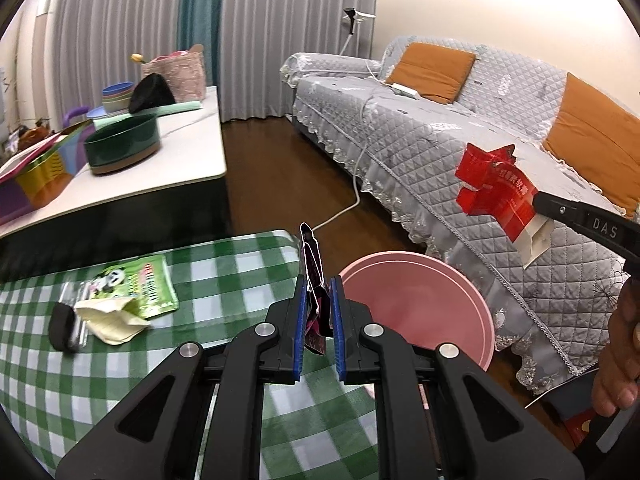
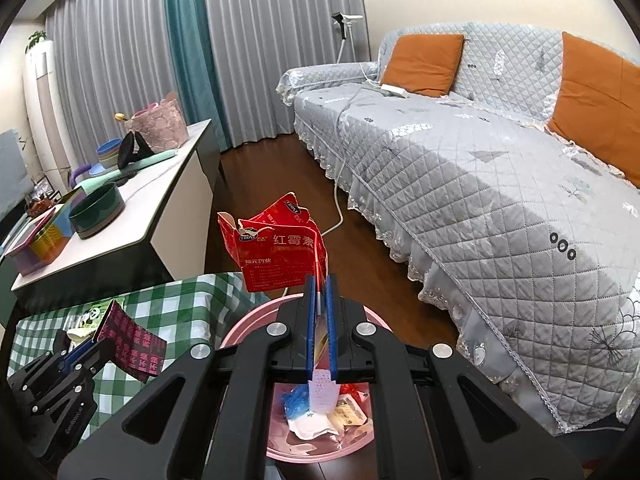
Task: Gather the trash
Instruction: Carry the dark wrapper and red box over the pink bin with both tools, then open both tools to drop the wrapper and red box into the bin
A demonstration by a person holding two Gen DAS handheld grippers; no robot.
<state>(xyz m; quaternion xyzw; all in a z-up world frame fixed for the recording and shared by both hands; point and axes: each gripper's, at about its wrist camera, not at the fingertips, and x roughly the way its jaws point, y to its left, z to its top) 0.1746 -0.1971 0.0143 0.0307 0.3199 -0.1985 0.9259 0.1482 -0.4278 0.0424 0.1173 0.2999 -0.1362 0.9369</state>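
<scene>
Pink bin [image 2: 244, 330] w/ scraps; right gripper [image 2: 320, 304] pinches red carton [image 2: 276, 252] (left gripper [image 1: 320, 312] clamps dark wrapper [image 1: 314, 276])

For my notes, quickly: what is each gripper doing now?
Left gripper: jaws closed on dark pink wrapper.
Right gripper: jaws closed on red carton.

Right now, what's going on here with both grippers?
A person is clearing trash. The right gripper pinches a torn red carton above the pink bin, which already holds scraps. The left gripper grips a dark patterned wrapper over the checked tablecloth. A green panda packet still lies there.
</scene>
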